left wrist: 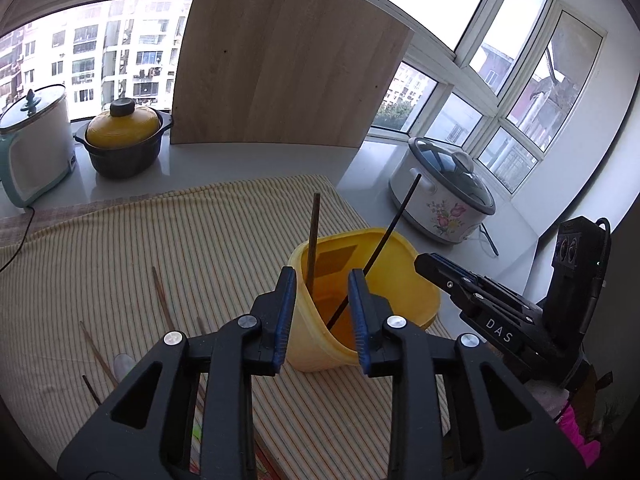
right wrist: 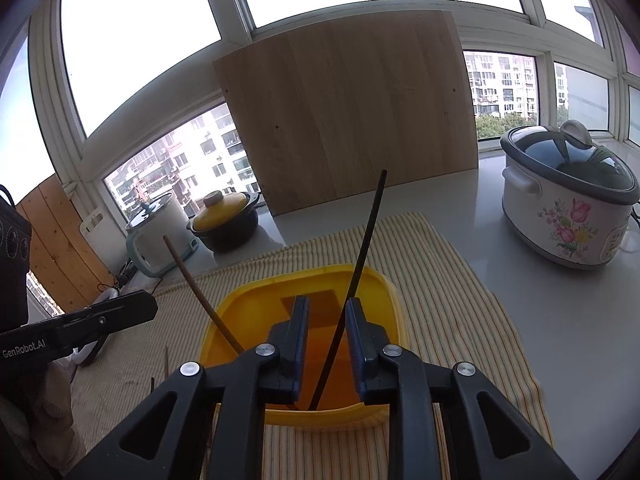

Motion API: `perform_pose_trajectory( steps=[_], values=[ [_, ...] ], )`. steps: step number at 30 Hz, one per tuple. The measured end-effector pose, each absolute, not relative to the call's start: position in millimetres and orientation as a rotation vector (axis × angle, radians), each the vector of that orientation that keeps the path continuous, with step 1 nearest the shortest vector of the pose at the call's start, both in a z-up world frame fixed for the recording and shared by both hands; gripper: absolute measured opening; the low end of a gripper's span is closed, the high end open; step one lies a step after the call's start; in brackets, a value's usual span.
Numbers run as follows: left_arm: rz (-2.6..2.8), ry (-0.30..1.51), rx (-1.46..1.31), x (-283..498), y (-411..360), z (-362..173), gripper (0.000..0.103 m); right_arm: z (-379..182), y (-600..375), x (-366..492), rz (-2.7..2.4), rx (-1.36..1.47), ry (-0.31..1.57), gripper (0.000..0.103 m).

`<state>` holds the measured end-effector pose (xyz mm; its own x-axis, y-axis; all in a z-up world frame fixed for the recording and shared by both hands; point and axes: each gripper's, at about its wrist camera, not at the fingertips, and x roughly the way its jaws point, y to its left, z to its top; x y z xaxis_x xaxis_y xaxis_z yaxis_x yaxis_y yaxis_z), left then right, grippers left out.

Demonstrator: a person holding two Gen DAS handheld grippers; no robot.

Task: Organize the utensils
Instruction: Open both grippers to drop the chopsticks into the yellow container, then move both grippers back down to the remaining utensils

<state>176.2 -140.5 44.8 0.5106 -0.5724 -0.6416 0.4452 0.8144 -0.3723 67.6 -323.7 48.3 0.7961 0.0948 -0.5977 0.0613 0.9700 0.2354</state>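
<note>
A yellow plastic holder stands on the striped cloth; it also shows in the right wrist view. A brown chopstick and a black chopstick lean inside it. My left gripper is open, its fingers either side of the holder's near wall. My right gripper is open just above the holder, with the black chopstick standing between its fingers, untouched. The brown chopstick leans left. Loose chopsticks and a spoon lie on the cloth at left.
A wooden board leans against the window. A yellow-lidded black pot and a white cooker stand at back left. A floral slow cooker stands at right. The right gripper body is beside the holder.
</note>
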Motion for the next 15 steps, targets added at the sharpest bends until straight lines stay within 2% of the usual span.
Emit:
perform_pose_trajectory(
  steps=[12,15],
  values=[
    [-0.535,0.803,-0.178,160,-82,44,0.025,63,-282,43,0.114,0.166,0.630,0.020],
    [-0.475,0.795,-0.164,154,-58,38,0.025,62,-263,39,0.165,0.136,0.639,0.026]
  ],
)
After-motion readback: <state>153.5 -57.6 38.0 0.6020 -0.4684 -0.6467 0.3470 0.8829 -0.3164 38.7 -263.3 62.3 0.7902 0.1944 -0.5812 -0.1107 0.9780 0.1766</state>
